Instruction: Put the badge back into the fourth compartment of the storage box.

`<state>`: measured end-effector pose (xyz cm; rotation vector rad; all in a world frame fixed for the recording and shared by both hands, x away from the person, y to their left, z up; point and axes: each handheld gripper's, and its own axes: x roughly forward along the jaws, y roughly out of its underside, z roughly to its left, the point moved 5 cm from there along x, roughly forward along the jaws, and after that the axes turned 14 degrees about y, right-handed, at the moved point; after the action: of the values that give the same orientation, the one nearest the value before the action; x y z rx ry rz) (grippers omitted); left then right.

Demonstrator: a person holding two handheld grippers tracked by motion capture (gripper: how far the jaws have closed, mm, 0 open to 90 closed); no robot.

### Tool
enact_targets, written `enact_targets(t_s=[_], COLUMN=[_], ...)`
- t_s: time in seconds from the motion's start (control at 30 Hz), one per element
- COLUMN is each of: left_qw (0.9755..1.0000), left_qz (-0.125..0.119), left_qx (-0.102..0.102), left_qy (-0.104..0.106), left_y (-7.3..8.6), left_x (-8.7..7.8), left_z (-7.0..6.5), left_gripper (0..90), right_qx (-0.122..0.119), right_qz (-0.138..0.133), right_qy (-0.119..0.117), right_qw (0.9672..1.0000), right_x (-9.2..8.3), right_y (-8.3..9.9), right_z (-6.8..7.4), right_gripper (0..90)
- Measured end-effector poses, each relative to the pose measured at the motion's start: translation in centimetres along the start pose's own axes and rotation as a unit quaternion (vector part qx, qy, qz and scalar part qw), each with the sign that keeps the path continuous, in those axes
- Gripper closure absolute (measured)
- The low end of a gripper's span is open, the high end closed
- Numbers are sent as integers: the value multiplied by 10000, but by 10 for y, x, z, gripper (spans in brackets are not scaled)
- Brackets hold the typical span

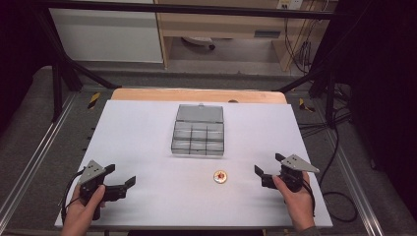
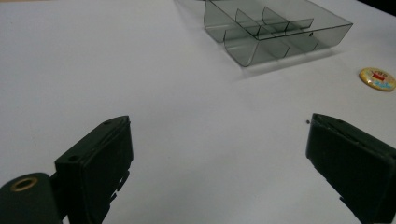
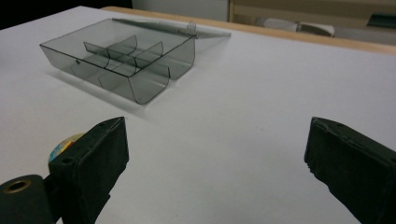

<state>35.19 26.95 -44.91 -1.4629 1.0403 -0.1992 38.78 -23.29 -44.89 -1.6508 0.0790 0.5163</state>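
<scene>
The left gripper (image 1: 121, 176) sits at seven o'clock on the white bench (image 1: 137, 137), held in a hand, jaws spread with nothing between them. The right gripper (image 1: 268, 165) at five o'clock is likewise spread and empty. Between them, near six o'clock, lies a small round badge (image 1: 220, 176), touched by neither. The open grey compartment box (image 1: 198, 137) rests at the centre, toward twelve o'clock of the badge.

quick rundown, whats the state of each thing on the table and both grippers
compartment box: lid open, laid flat behind it, compartments look empty
round badge: lying flat on the table, untouched
left gripper: open, holding nothing
right gripper: open, holding nothing
</scene>
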Motion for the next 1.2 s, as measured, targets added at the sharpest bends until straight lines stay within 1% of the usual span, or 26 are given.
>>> enact_targets(t_s=[0.03,0.07,0.1,0.13,0.17,0.2,0.27,0.33,0.4,0.47,0.53,0.67,0.77,0.8,0.83,0.87,0.9,0.93,0.97,1.0,1.03,1.1,1.13,1.17,1.2], left_qw=[9999,9999,9999,9999,9998,9998,9998,9998,9999,9999,9999,10000,10000,10000,10000,10000,10000,10000,10000,10000,10000,10000,9999,9998,9998], left_qz=[111,111,143,167,174,174,136,81,57,44,3,6,0,28,38,40,34,26,15,0,-6,-7,-26,-88,-88], left_qx=[4,4,-2,-25,-46,-46,-125,-171,-158,-134,-107,-67,-65,-62,-62,-69,-74,-71,-72,-82,-87,-92,-113,-137,-137], left_qy=[-26,-26,-30,-16,-10,-10,-30,-46,-29,3,41,44,51,50,43,33,18,8,12,10,-12,-11,7,64,64], left_y=[2,2,3,4,5,5,5,4,4,3,2,1,1,2,2,2,2,2,2,2,2,2,2,0,0], left_x=[2,2,3,3,2,2,2,1,1,1,3,3,3,4,4,4,4,3,3,3,2,2,2,3,3], left_z=[1,1,1,2,2,2,5,6,6,4,2,1,1,1,2,3,3,3,3,3,4,4,4,5,5], left_gripper=[74,76,76,76,75,73,77,81,80,79,76,76,74,74,74,76,76,78,78,78,76,76,76,76,76], right_qx=[-43,-77,-77,-93,-66,-50,-57,-40,-4,-87,-158,-265,-243,-211,-211,-216,-216,-260,-278,-278,-275,-288,-277,-271,-271], right_qz=[-34,-54,-54,-75,-87,-55,111,155,152,189,227,245,372,354,354,348,348,311,269,269,214,217,240,269,293], right_qy=[64,124,124,199,205,187,115,119,158,165,95,37,-55,-111,-111,-216,-216,-248,-377,-377,-474,-496,-568,-602,-611], right_qw=[10000,9999,9999,9997,9997,9998,9999,9998,9998,9996,9996,9993,9990,9991,9991,9989,9989,9989,9985,9985,9983,9981,9977,9975,9973], right_x=[-1,-3,-3,-5,-5,-6,-6,-5,-3,1,4,13,19,22,22,25,25,27,28,28,29,30,31,32,33], right_y=[-1,-2,-2,-4,-4,-5,-6,-8,-12,-17,-21,-33,-42,-45,-45,-48,-48,-50,-51,-51,-52,-52,-52,-51,-51], right_z=[0,0,0,0,0,1,3,5,7,11,17,27,34,37,37,44,44,47,55,55,63,65,72,74,76], right_gripper=[66,61,61,52,51,51,49,48,47,49,55,55,64,65,65,63,63,62,56,56,55,53,52,52,52])
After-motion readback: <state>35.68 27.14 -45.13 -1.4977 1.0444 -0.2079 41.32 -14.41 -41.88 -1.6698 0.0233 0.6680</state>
